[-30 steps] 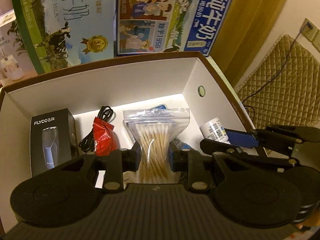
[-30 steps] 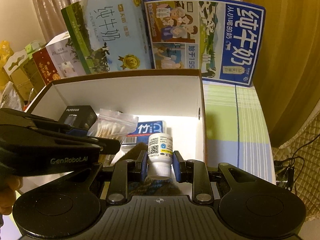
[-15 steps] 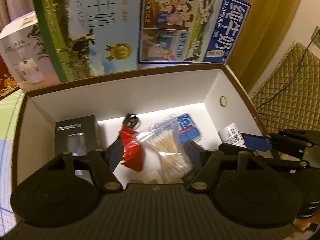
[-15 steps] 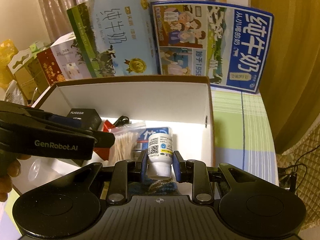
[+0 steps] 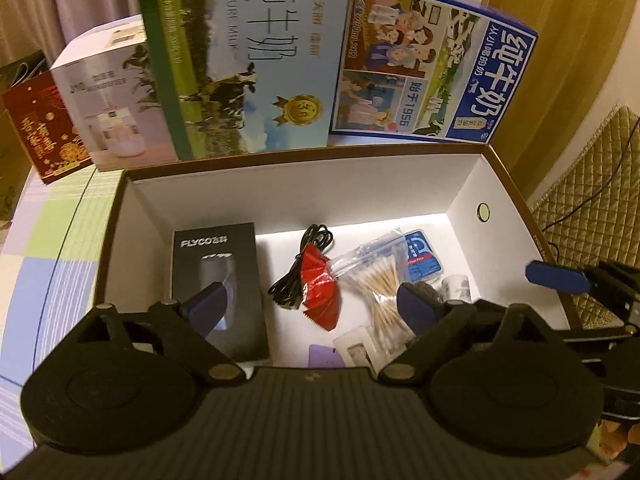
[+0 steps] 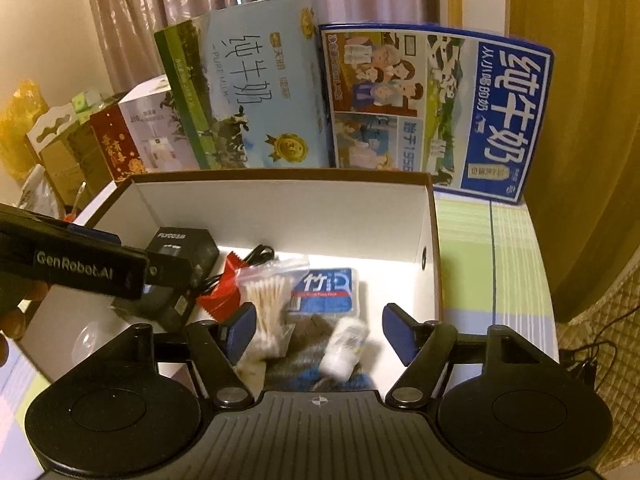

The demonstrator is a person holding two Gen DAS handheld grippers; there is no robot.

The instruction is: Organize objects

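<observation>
An open white-lined cardboard box (image 5: pixel 472 184) (image 6: pixel 280 204) holds a black FLYCO carton (image 5: pixel 216 272) (image 6: pixel 180 248), a black cable (image 5: pixel 308 268), a red packet (image 5: pixel 320 288) (image 6: pixel 220 292), a bag of cotton swabs (image 5: pixel 380 284) (image 6: pixel 268 300), a blue tissue pack (image 5: pixel 422 258) (image 6: pixel 328 292) and a small white bottle (image 6: pixel 344 346) (image 5: pixel 456 284). The bottle is blurred and tilted between the fingers of my open right gripper (image 6: pixel 320 328), over a dark knitted item (image 6: pixel 308 332). My left gripper (image 5: pixel 312 304) hangs open above the box with nothing in it.
Two tall milk cartons (image 5: pixel 248 56) (image 5: pixel 432 76) stand behind the box, with smaller boxes (image 5: pixel 108 100) to the left. A checked tablecloth (image 6: pixel 492 264) covers the table to the right of the box. A quilted cushion (image 5: pixel 592 208) and a cord lie off the table at right.
My left gripper let go of the swab bag, opened wide and rose. My right gripper opened and the white bottle has dropped out of its fingers into the box.
</observation>
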